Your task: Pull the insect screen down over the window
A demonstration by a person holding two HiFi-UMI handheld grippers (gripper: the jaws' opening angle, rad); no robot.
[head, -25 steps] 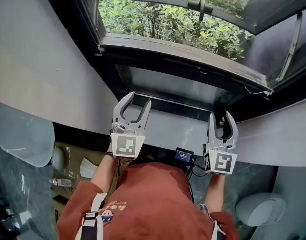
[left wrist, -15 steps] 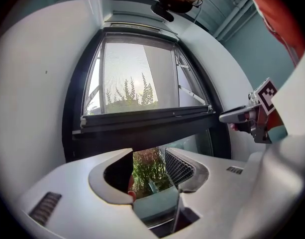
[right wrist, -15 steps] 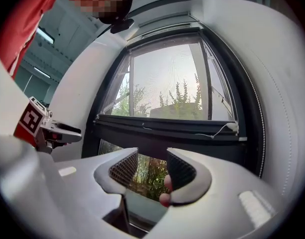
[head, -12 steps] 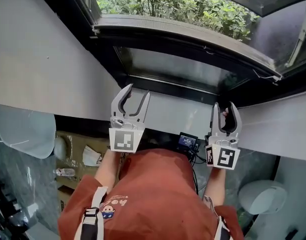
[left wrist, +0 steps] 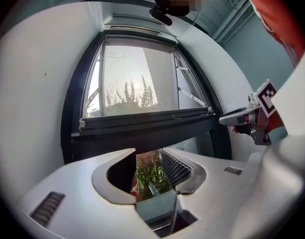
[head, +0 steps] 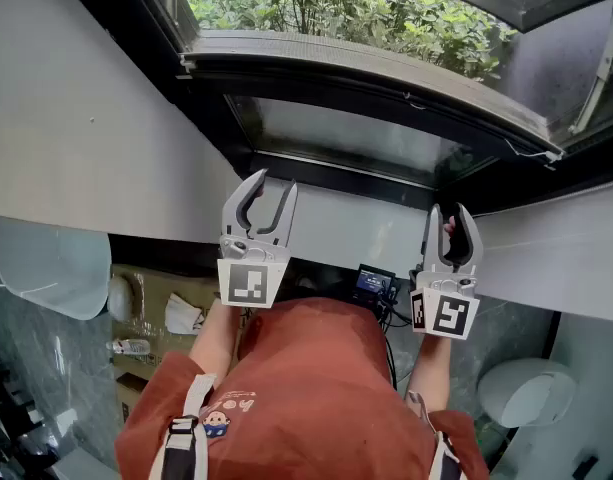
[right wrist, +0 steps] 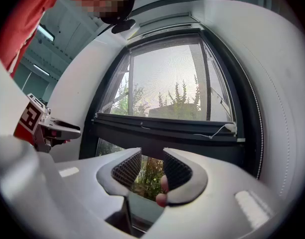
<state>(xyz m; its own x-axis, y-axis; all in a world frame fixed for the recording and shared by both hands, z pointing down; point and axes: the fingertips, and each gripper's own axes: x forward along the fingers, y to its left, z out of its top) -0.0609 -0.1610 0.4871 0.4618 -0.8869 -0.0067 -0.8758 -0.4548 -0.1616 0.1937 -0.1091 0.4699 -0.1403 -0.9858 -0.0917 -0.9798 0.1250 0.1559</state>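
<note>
The insect screen's dark pull bar [head: 366,73] spans the black window frame, with mesh above it in the left gripper view [left wrist: 137,78] and open window below. A thin white cord [right wrist: 217,131] hangs at the bar's right end. My left gripper [head: 264,194] is held below the bar in front of the white sill [head: 346,230]; its jaws are closing with nothing between them. My right gripper [head: 452,218] stands to the right at the same height, jaws also closing on nothing. Both jaws point at the gap under the bar [left wrist: 142,121], apart from it.
Green shrubs [head: 336,8] show outside. An open casement pane [head: 571,58] swings out at upper right. White walls flank the window. Below are a pale round basin [head: 46,263], a cardboard box [head: 156,308] and a white fixture [head: 521,393].
Both grippers' jaws have narrowed a little. The view has shifted so the window and bar sit higher in the frame; the grippers stay under the bar.
</note>
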